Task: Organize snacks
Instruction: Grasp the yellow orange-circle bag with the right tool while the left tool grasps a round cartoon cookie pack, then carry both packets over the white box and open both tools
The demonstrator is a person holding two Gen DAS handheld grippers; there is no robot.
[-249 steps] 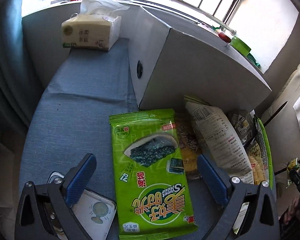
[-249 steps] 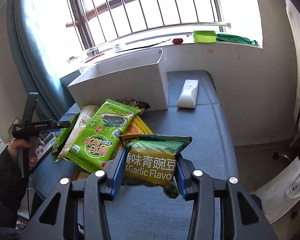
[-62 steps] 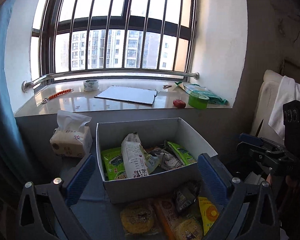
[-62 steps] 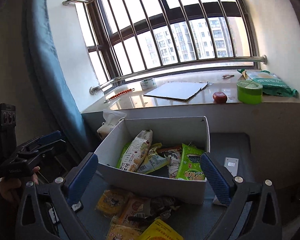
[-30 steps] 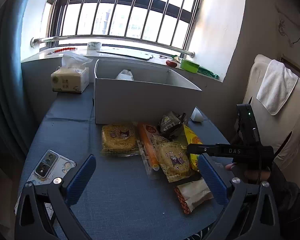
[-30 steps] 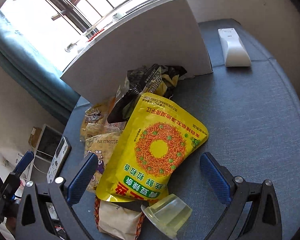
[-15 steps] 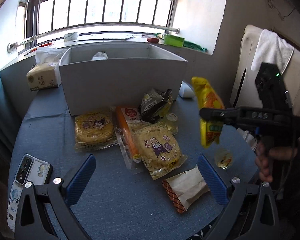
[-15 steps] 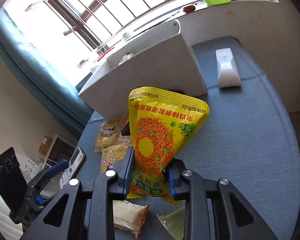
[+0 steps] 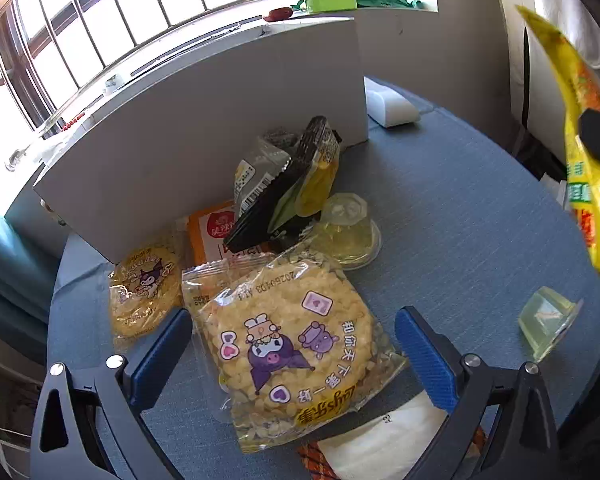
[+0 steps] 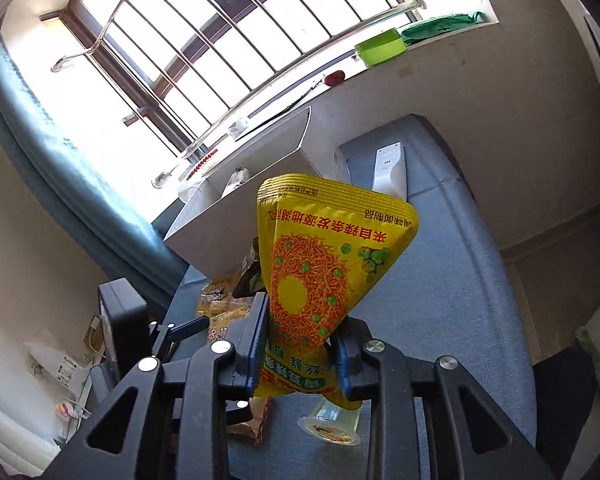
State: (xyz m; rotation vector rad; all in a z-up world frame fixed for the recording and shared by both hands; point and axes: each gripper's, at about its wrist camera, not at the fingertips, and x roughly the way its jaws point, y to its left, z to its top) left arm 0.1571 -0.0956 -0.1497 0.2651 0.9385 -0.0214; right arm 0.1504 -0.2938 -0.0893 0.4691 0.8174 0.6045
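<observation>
Your right gripper (image 10: 300, 344) grips the yellow snack bag (image 10: 324, 264) at frame centre; left gripper (image 9: 292, 348) wide open over the cartoon packet (image 9: 288, 340); several snacks still wait outside the white box (image 9: 204, 140)

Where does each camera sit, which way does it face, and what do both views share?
Left wrist: on the open left tongs, looking down at the cartoon noodle packet before the white box; both blue pads show.
Right wrist: on the right tongs, shut on the yellow bag, facing the window; the left tongs appear lower left.
Shared: white box, yellow bag, blue table.
</observation>
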